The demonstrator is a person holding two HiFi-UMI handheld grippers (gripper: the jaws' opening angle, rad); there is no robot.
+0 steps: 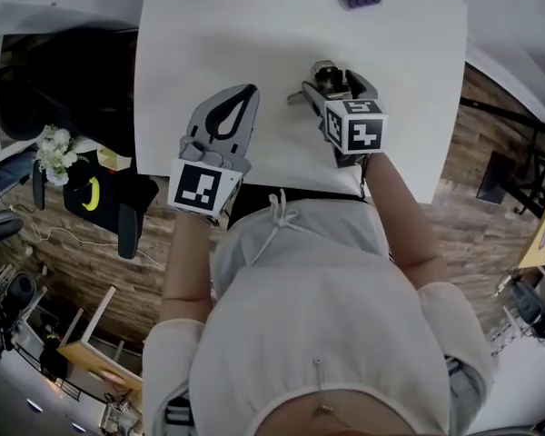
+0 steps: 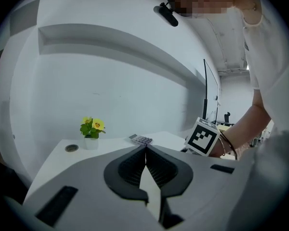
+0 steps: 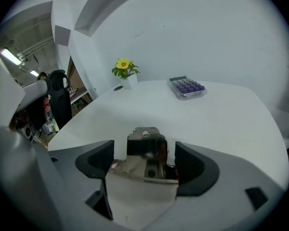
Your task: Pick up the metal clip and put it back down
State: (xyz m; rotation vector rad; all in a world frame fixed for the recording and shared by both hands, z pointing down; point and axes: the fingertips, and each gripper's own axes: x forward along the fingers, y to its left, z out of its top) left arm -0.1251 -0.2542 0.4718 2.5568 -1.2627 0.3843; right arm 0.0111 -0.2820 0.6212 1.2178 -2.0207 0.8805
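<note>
Metal clip [image 3: 147, 153] lay on table [image 3: 221, 119] directly between R gripper [image 3: 144, 159] jaws. Jaws were apart w/ gap each side, nothing clamped yet. Clip's wide edge ran jaw to jaw, handle pointing away, so prob. only a squeeze needed. L gripper [image 2: 145, 152] was closed, empty, well apart to left. Farther: tray [image 3: 186, 88] w/ purple keys, poss. calculator; pot [image 3: 130, 82] w/ yellow flower.

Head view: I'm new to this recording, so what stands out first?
The shiny metal clip stands out against the white table, between the open jaws of the right tool. Beside it, the left tool is shut and empty. A small yellow flower stands at the table's far edge.
</note>
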